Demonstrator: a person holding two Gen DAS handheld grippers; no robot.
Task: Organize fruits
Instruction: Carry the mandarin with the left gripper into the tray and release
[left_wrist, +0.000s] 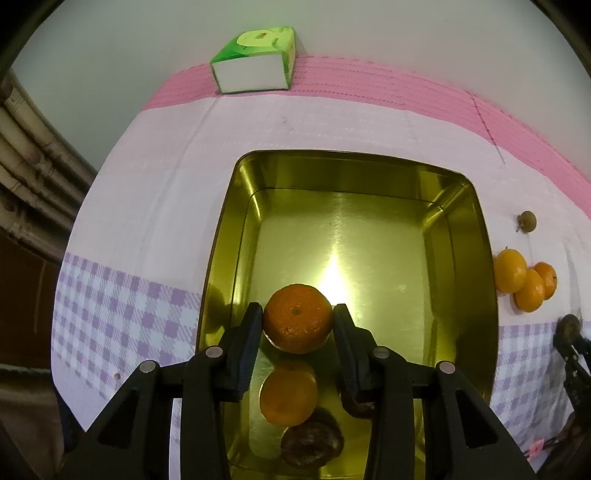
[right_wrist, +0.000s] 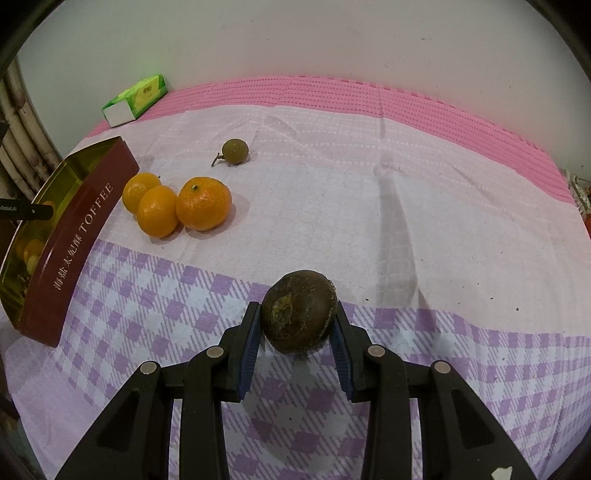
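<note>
Over the gold tin tray (left_wrist: 354, 157), my left gripper (left_wrist: 298, 311) is shut on an orange mandarin (left_wrist: 295, 328). Under it in the tray lie a second mandarin (left_wrist: 288, 393) and a dark brown round fruit (left_wrist: 312, 445). My right gripper (right_wrist: 296, 310) is shut on another brown round fruit (right_wrist: 299, 314), just above the lilac-checked cloth. Three mandarins (right_wrist: 177, 206) sit together on the cloth beside the tin (right_wrist: 74, 236), and in the left wrist view these mandarins (left_wrist: 524, 282) lie to the right of the tray. A small olive-brown fruit (right_wrist: 235, 150) with a stem lies behind them.
A green tissue pack (left_wrist: 255, 59) stands at the table's far edge against the wall. The pink and lilac cloth (right_wrist: 406, 206) covers the whole table. The tin's dark red side reads TOFFEE. Pipes (left_wrist: 26, 155) run along the left.
</note>
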